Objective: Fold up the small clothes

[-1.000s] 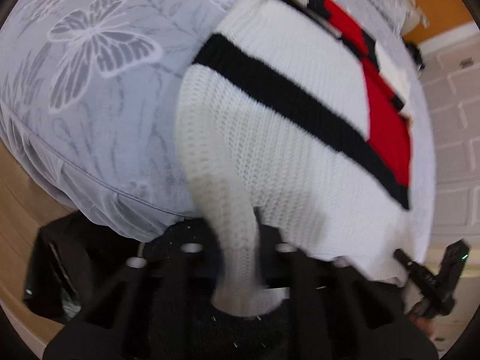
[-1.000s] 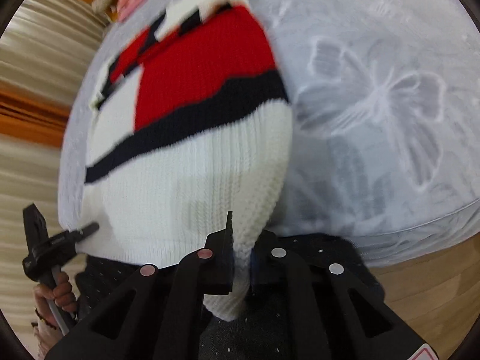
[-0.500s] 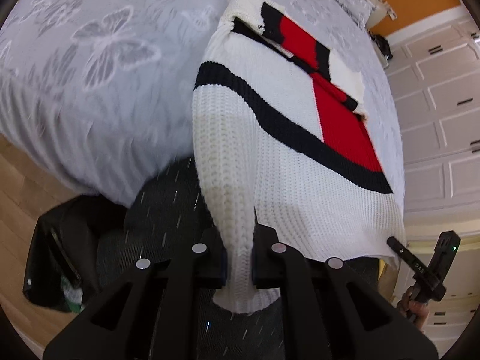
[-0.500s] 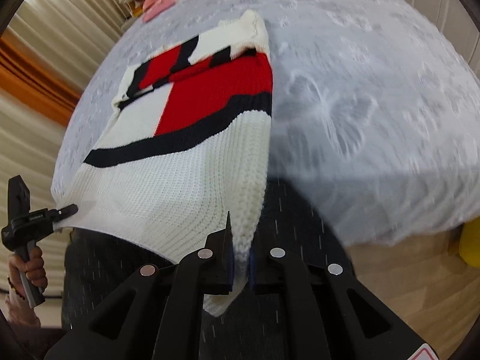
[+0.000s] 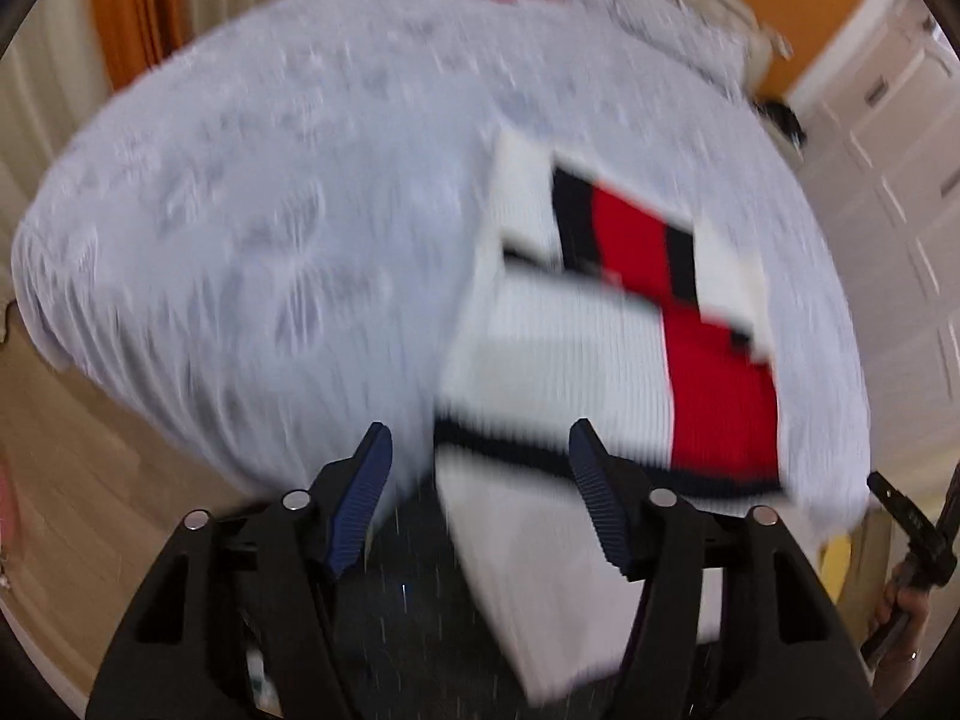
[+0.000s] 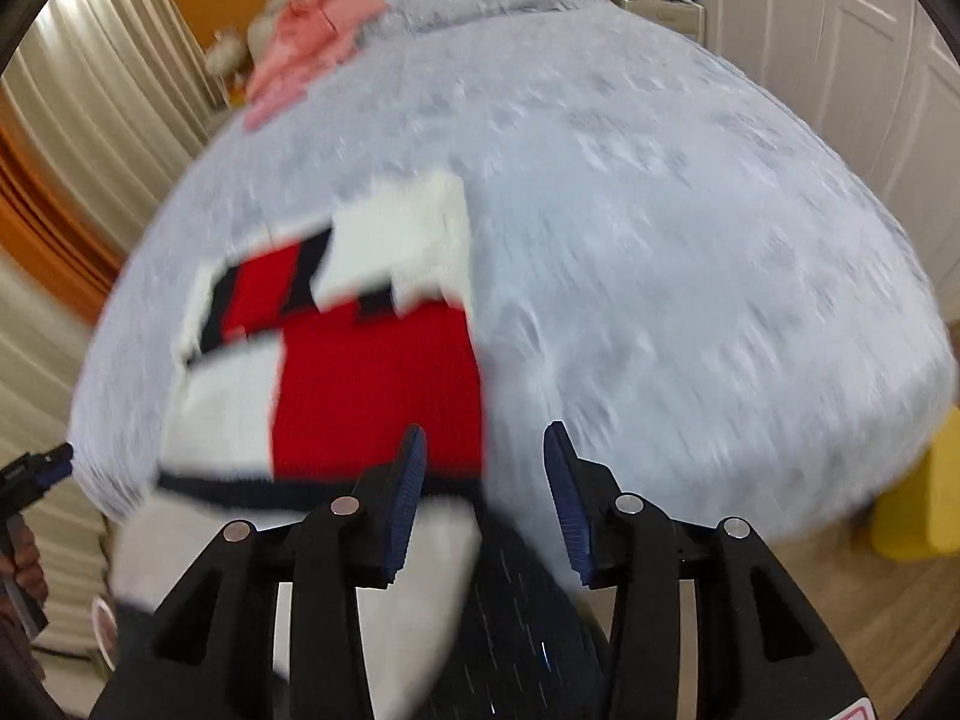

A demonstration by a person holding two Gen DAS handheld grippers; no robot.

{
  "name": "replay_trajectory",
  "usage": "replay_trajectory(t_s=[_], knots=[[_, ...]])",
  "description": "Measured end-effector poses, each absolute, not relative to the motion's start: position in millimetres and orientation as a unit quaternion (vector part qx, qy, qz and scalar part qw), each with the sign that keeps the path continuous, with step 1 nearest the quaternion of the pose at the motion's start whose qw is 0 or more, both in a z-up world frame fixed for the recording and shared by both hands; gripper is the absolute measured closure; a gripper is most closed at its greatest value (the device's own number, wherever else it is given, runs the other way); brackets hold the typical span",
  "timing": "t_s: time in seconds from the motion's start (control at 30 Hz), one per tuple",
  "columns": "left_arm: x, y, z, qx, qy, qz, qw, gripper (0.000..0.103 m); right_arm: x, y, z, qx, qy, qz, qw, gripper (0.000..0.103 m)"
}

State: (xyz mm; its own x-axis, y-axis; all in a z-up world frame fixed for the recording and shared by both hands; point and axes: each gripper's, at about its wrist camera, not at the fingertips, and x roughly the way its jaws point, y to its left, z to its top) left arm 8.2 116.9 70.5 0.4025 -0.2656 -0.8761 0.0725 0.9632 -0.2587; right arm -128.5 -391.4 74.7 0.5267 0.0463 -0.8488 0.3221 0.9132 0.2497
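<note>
Plainly the sweater [image 5: 576, 360] is a thick, soft knit in white, red and navy: limp, fairly weighty for a small garment, with a ribbed surface that ought not to slip between ribbed pads. It lies on the bed [image 5: 270, 210], toward its near edge, sleeves folded across the far part, while the white hem end hangs off the near edge in front of the person's dark clothing. The pictures are blurred.

Both tools are opening and grip nothing. The left tool [image 5: 480, 480] stands about half open, with the hem end showing in the gap, nearer its right finger, but not pinched. The right tool [image 6: 483, 474] is also roughly half open; the sweater's right edge shows beside its left finger, loose.

As a judgement, the two hem corners are the best holds, taken deep into the knit, since it stretches and sags when lifted by one point.
</note>
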Motion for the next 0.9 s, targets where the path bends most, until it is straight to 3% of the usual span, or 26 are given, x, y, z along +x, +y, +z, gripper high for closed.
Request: replay_trajectory(t_s=[0.13, 0.27, 0.3, 0.37, 0.4, 0.57, 0.73, 0.9], knots=[[78.8, 84.7, 64.3, -0.086, 0.510, -0.090, 0.851, 0.043, -40.5, -393.2, 31.6, 0.197, 0.507, -0.058, 0.837, 0.060], [131.9, 40.9, 20.5, -0.082, 0.526, -0.091, 0.841, 0.044, 34.7, -395.4, -22.9, 0.214, 0.531, -0.076, 0.816, 0.060], [139.8, 34.3, 9.5, -0.079, 0.532, -0.086, 0.839, 0.044, 43.8, -397.0, -30.2, 0.220, 0.532, -0.080, 0.814, 0.063], [152.3, 23.7, -15.8, -0.062, 0.541, -0.079, 0.835, 0.044, 53.6, -400.3, -42.2, 0.227, 0.535, -0.087, 0.809, 0.097], [158.6, 21.3, -28.7, -0.046, 0.549, -0.064, 0.832, 0.044, 55.0, -402.9, -44.9, 0.215, 0.538, -0.094, 0.809, 0.099], [167.8, 41.7, -80.8, -0.059, 0.610, -0.033, 0.789, 0.044, 29.3, -455.9, -68.4, 0.220, 0.552, -0.183, 0.784, 0.102], [161.4, 40.2, -72.8, -0.049, 0.587, -0.029, 0.808, 0.044, 18.7, -427.7, -28.7, 0.226, 0.506, -0.104, 0.825, 0.100], [168.8, 23.2, -79.7, -0.027, 0.602, -0.015, 0.798, 0.044, 34.3, -424.2, -68.2, 0.168, 0.565, -0.149, 0.794, 0.100]])
